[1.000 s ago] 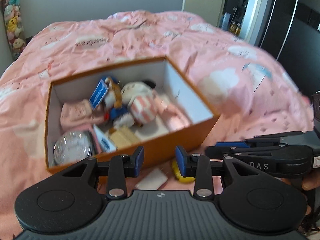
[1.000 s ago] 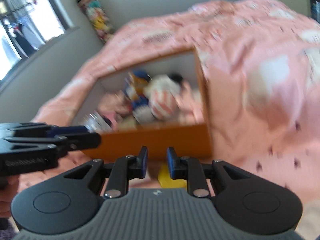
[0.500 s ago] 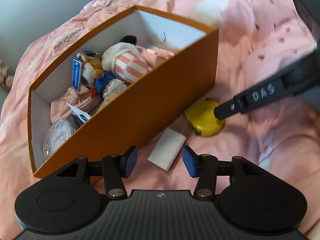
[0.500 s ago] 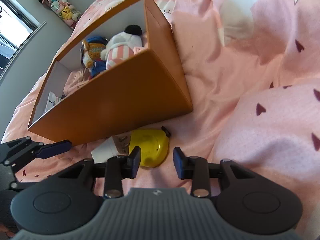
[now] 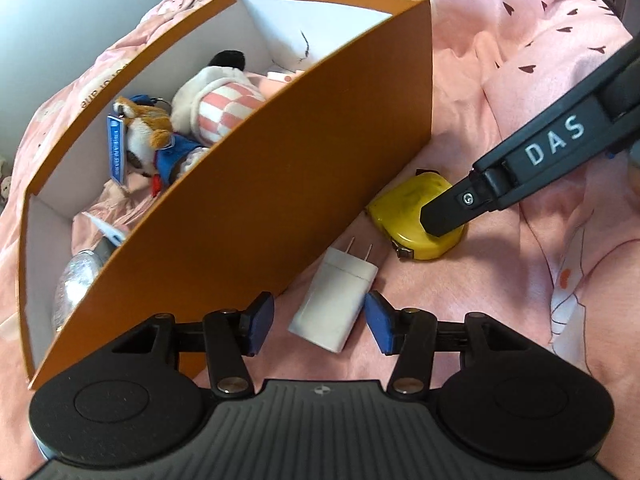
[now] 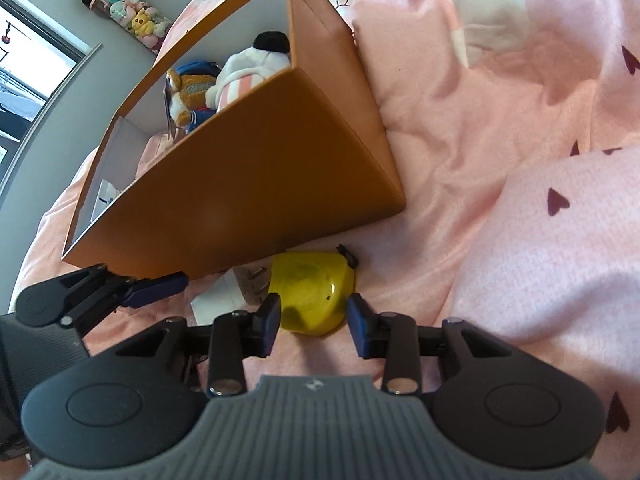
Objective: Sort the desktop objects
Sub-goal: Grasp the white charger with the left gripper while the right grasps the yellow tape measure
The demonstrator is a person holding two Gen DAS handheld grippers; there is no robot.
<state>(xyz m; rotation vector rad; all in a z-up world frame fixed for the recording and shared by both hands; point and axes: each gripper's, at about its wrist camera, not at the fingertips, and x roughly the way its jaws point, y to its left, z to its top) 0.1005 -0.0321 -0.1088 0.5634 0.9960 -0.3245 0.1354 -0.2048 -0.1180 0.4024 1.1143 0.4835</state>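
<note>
Matt orange cardboard box (image 5: 280, 168), glossy yellow plastic tape measure (image 6: 312, 292) (scuffed) — smooth white charger (image 5: 334, 306) on soft cloth

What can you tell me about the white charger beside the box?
The white charger is a small, smooth plastic block with two metal prongs pointing away from the camera. It lies flat on the pink bedding by the orange box, between the open left gripper's pads, untouched.
</note>
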